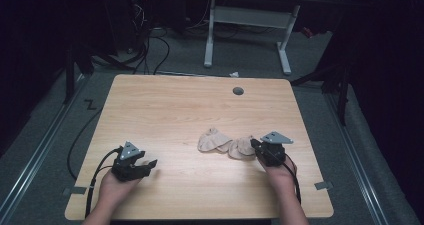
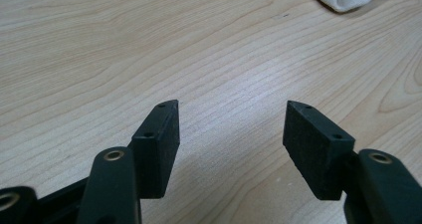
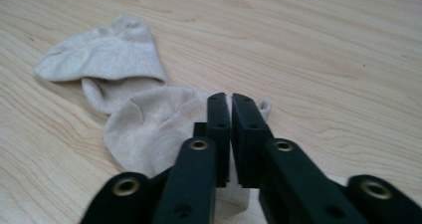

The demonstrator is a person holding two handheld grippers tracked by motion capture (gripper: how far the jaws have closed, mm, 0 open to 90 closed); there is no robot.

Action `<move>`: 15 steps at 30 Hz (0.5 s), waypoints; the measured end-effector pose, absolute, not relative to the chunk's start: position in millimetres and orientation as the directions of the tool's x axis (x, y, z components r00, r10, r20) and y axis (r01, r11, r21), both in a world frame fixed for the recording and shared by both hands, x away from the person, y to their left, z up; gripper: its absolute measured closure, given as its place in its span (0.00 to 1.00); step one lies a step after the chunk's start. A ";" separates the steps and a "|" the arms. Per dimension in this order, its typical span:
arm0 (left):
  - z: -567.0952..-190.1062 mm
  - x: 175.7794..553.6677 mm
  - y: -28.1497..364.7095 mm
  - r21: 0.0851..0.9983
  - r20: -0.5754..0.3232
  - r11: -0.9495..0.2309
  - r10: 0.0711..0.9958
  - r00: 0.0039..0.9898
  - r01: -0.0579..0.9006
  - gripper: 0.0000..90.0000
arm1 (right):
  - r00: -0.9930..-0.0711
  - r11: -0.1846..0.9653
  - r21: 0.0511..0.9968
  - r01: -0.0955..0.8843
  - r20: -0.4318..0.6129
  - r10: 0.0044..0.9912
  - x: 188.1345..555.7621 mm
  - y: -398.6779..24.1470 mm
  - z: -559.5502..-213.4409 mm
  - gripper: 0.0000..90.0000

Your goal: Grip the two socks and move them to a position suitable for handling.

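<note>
The right gripper [image 3: 230,102] is seen with its jaws brought almost together, only a thin slit left between them, over the near edge of a beige sock [image 3: 149,129]; whether a fold of cloth is pinched there cannot be told, since the tips hide that spot. The left gripper [image 2: 231,122] is held wide open above bare wood, with nothing between its jaws. Two socks are laid near the right-hand middle of the table [image 1: 165,110], the near one [image 1: 243,147] touching the right gripper and partly overlapped with the far sock [image 1: 213,140]. The socks are judged to be light, limp and thin, so they would sag and drag rather than lift flat, and the pair could be pulled along together where they overlap. A hold is best taken on a cuff or a doubled edge, where more cloth is gathered.
</note>
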State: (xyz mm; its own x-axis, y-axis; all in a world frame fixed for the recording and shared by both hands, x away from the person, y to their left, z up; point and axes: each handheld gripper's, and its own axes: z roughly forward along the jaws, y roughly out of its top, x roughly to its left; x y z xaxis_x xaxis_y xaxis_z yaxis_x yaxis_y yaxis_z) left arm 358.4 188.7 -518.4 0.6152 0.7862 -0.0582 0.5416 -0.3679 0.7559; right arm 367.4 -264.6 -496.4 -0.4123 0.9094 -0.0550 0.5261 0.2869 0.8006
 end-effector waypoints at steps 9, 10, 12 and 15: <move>-519.3 355.9 181.8 0.752 -0.060 -0.379 0.775 0.629 0.538 0.44 | -0.422 0.314 0.742 0.593 -0.046 0.905 380.3 -263.2 -514.7 1.00; -519.1 355.4 180.7 0.752 -0.059 -0.383 0.772 0.633 0.537 0.44 | -0.428 0.321 0.733 0.600 -0.045 0.903 381.9 -263.0 -517.6 1.00; -519.1 355.1 179.8 0.753 -0.057 -0.385 0.770 0.635 0.534 0.44 | -0.433 0.334 0.709 0.621 -0.045 0.900 384.1 -261.7 -523.3 1.00; -518.8 352.8 175.3 0.752 -0.053 -0.396 0.760 0.647 0.527 0.45 | -0.429 0.323 0.715 0.620 -0.036 0.903 382.4 -262.0 -524.9 1.00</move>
